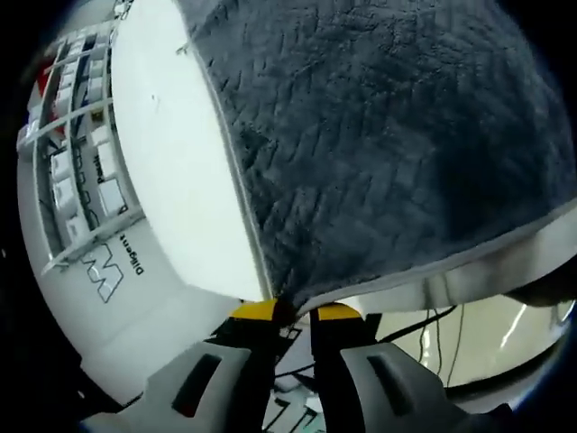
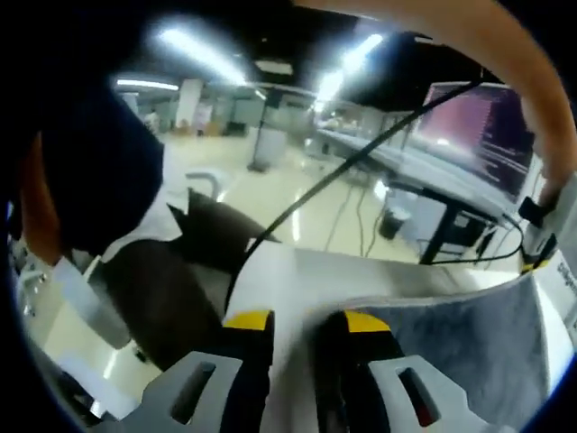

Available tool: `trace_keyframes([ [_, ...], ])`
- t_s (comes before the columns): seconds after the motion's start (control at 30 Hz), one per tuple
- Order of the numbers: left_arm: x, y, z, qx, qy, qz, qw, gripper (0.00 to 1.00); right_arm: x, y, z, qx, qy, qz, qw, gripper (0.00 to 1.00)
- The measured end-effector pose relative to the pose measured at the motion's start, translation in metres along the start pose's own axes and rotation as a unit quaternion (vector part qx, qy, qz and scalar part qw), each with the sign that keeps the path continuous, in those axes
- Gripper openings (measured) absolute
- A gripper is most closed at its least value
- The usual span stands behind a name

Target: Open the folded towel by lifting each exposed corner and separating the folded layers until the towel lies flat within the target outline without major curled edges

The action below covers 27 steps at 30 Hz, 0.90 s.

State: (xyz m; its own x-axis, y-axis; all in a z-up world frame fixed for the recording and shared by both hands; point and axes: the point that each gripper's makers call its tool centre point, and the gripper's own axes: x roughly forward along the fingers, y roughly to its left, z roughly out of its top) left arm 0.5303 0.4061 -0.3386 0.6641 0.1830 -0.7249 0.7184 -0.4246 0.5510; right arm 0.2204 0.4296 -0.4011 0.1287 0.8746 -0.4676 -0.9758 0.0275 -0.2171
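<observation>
Pinching corner of dark grey fleece towel (image 1: 379, 135) with left gripper (image 1: 296, 314), jaws nearly closed on hem, likely to draw layer flat over white table (image 1: 171, 162) | right gripper (image 2: 306, 323) parted, empty, towel edge just beside right jaw.

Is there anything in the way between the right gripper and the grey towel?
Nothing visible. In the right gripper view the right gripper hangs over bare white table, and the towel lies just beside its jaws with open surface between. A black cable runs farther back, off that path.
</observation>
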Motion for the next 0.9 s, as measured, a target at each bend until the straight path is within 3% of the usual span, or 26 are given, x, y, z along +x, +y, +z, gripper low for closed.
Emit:
trace_keyframes([
  [0.2, -0.012, 0.014, -0.005, -0.054, -0.004, 0.018, 0.9984, 0.3, -0.01, 0.009, 0.008, -0.008, -0.012, 0.008, 0.9999, 0.26],
  [0.3, -0.02, 0.028, -0.004, -0.099, -0.019, 0.045, 0.9939, 0.4, -0.018, 0.013, 0.012, -0.012, -0.018, 0.011, 0.9997, 0.28],
  [0.4, -0.032, 0.041, -0.003, -0.169, -0.039, 0.064, 0.9829, 0.57, -0.035, 0.01, 0.019, -0.015, -0.028, 0.011, 0.9994, 0.34],
  [0.43, -0.038, 0.048, -0.001, -0.196, -0.051, 0.074, 0.9764, 0.66, -0.042, 0.007, 0.021, -0.018, -0.03, 0.01, 0.9993, 0.38],
  [0.5, -0.052, 0.067, 0.006, -0.262, -0.093, 0.104, 0.9549, 0.8, -0.057, -0.001, 0.025, -0.021, -0.033, 0.007, 0.9992, 0.56],
  [0.53, -0.055, 0.071, 0.008, -0.276, -0.104, 0.108, 0.9494, 0.89, -0.069, -0.007, 0.03, -0.019, -0.042, 0.006, 0.9989, 0.66],
  [0.6, -0.076, 0.093, 0.018, -0.366, -0.174, 0.127, 0.9052, 0.99, -0.084, -0.018, 0.035, -0.013, -0.049, -0.001, 0.9987, 0.88],
  [0.63, -0.082, 0.098, 0.014, -0.387, -0.175, 0.133, 0.8957, 1.0, -0.093, -0.024, 0.037, -0.014, -0.052, -0.007, 0.9985, 0.95],
  [0.7, -0.095, 0.109, 0.006, -0.427, -0.176, 0.145, 0.8752, 1.0, -0.113, -0.036, 0.043, -0.016, -0.058, -0.019, 0.998, 1.0],
  [0.73, -0.099, 0.111, 0.005, -0.438, -0.179, 0.146, 0.8687, 1.0, -0.123, -0.045, 0.046, -0.018, -0.063, -0.032, 0.9974, 1.0],
  [0.83, -0.116, 0.124, 0.0, -0.496, -0.209, 0.152, 0.829, 1.0, -0.158, -0.072, 0.055, 0.002, -0.078, -0.057, 0.9954, 1.0],
  [0.87, -0.123, 0.129, -0.001, -0.506, -0.222, 0.159, 0.818, 1.0, -0.17, -0.082, 0.059, 0.002, -0.085, -0.072, 0.9938, 1.0],
  [0.9, -0.129, 0.133, 0.0, -0.511, -0.234, 0.163, 0.8108, 1.0, -0.183, -0.093, 0.063, -0.004, -0.09, -0.09, 0.9919, 1.0],
])
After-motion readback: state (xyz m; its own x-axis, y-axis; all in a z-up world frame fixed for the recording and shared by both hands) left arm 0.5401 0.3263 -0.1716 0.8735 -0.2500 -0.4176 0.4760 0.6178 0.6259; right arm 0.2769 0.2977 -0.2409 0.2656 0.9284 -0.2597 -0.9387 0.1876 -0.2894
